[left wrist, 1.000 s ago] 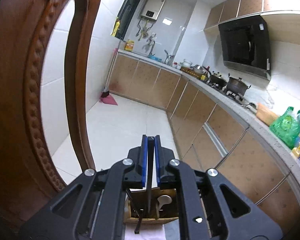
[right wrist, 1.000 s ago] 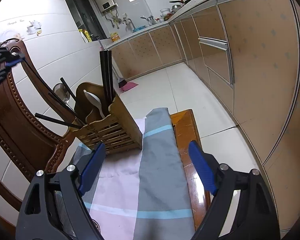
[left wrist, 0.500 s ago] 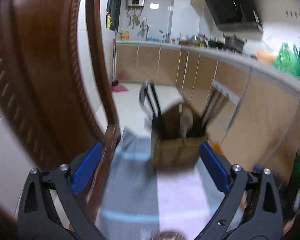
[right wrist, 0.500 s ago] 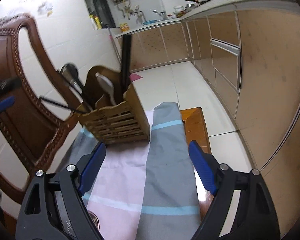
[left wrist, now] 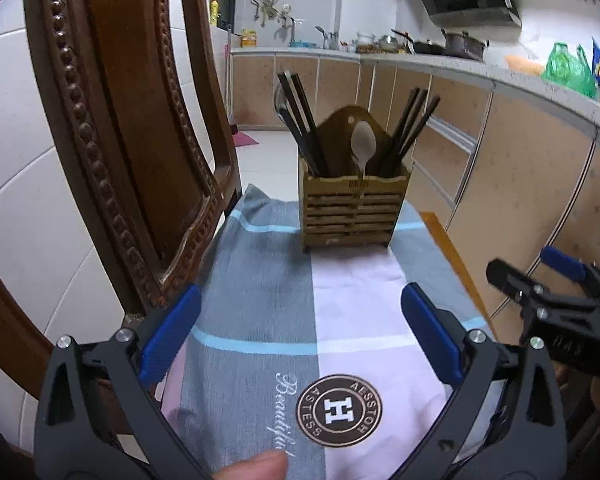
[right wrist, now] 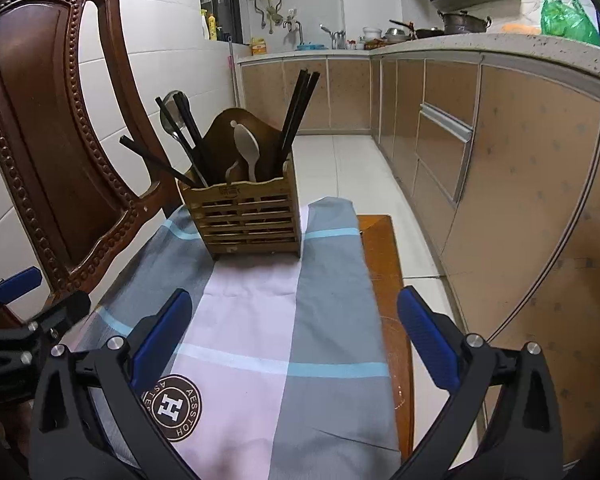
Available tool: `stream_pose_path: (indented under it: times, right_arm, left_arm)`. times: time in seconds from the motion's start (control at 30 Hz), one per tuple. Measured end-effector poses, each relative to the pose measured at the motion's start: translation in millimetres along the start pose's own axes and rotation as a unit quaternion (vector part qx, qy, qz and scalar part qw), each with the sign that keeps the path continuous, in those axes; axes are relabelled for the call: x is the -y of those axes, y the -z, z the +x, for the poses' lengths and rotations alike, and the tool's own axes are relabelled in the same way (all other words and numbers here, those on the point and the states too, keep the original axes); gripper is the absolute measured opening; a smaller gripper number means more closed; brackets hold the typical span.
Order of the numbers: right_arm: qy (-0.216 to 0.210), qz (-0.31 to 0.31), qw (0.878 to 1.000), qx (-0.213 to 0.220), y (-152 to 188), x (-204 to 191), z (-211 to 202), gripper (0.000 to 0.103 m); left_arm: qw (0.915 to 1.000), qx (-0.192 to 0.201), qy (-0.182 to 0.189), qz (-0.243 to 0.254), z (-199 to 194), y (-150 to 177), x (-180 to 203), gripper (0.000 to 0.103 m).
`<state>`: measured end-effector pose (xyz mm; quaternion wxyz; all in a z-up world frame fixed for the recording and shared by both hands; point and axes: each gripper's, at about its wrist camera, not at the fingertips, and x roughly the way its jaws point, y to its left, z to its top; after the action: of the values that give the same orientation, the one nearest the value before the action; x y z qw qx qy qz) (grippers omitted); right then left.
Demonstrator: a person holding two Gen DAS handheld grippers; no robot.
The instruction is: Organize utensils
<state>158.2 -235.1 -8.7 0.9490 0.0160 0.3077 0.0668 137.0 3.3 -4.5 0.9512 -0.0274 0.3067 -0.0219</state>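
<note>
Fingers (left wrist: 172, 334) of left gripper (left wrist: 300, 336) spread, empty (right gripper (right wrist: 292, 334) opening, empty); utensil holder (left wrist: 354, 210) at 12 o'clock, chopsticks (left wrist: 300, 116) upright, both grippers equally near.

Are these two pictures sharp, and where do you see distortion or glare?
Left wrist view: the slatted wooden utensil holder is sharp; the fisheye bends the carved brown wooden chair back and darkens the corners. Right wrist view: equally sharp; the speckled stone countertop edge curves strongly, and mild glare sits on the glossy white wall tiles.
</note>
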Motion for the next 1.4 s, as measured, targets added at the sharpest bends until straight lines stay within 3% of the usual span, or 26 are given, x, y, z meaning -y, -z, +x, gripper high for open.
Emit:
stream_pose_path:
  times: [0.33, 1.4]
  right_arm:
    - [0.014, 0.000, 0.999, 0.034, -2, -2, -8, 0.100]
    - [0.017, 0.013, 0.999, 0.034, -2, 9, -3, 0.100]
  left_arm:
    - [0.9995, 0.031, 0.004, -0.007, -7, -10, -3, 0.099]
    - [0.9994, 0.033, 0.004, -0.008, -2, -14, -7, 0.099]
